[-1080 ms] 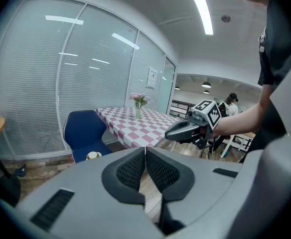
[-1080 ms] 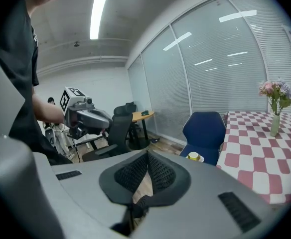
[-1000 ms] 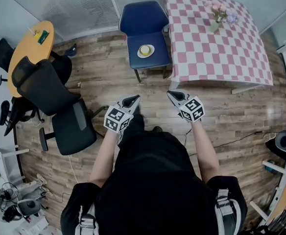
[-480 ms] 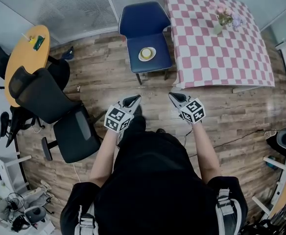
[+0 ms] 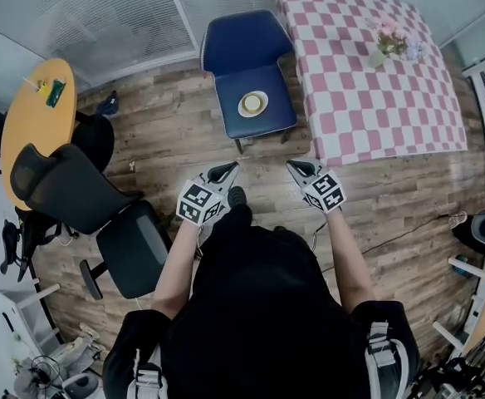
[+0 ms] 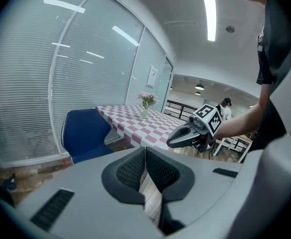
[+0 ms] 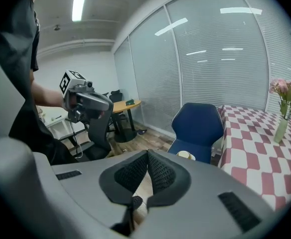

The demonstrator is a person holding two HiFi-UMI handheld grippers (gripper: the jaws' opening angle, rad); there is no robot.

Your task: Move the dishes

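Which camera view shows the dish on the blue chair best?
The head view: the dish lies whole, seen from above, on the blue chair seat. The right gripper view shows it small and partly hidden. The left gripper view shows the chair, not the dish.

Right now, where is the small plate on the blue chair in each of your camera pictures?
Head view: the plate lies upper centre, on the blue chair's seat.
Left gripper view: not in it; the left gripper hides most of that seat.
Right gripper view: the plate sits right of centre, on the seat.
Shared landmark: the blue chair beside the pink checked table.
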